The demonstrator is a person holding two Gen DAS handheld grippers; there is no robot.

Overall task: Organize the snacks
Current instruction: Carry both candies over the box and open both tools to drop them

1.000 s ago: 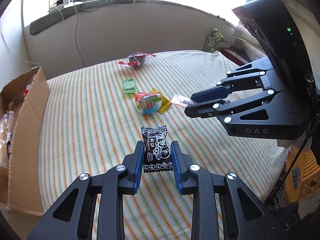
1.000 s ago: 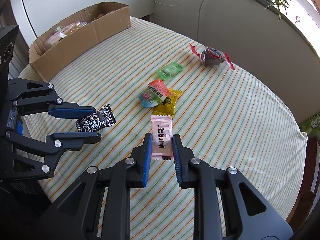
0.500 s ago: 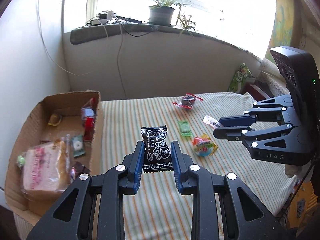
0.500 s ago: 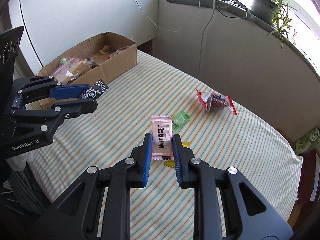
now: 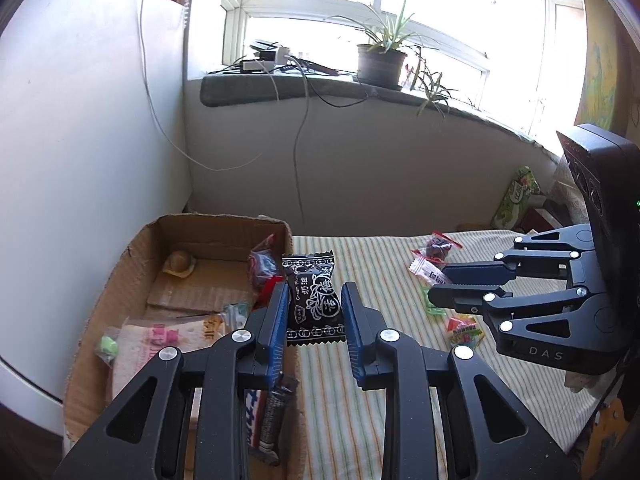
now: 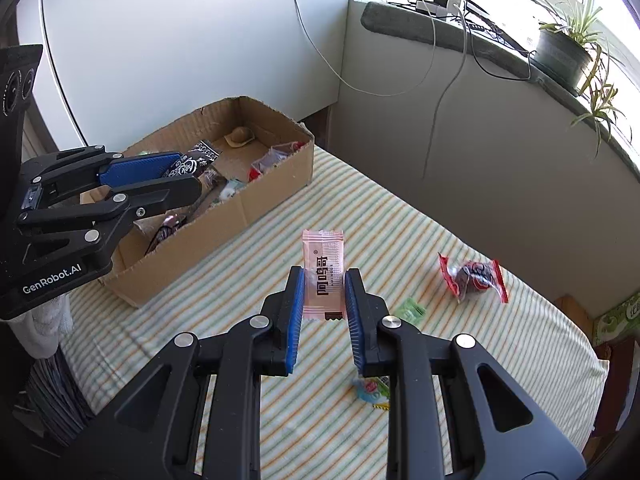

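1. Left gripper (image 5: 314,308) fingers (image 5: 280,312) closed narrow on a black candy packet (image 5: 314,300), held upright by its lower half; top edge sticks out past the tips.
2. Right gripper (image 6: 323,300) fingers (image 6: 295,300) closed narrow on a pink sachet (image 6: 323,276), also upright, upper half free.
3. Pose: left gripper is raised, over the near wall of the cardboard box (image 6: 276,184); right gripper is raised above the striped tablecloth (image 6: 240,280), well right of the box.
4. Box already holds several snacks.
5. On the cloth: a red-ended wrapped snack (image 6: 472,276), a green packet (image 6: 410,310), and a colourful one partly hidden under the right gripper.
6. Text: black packet reads "Cream Plum" plus Chinese characters; gripper bodies read "GenRobot.AI" (left), "DAS" (right).
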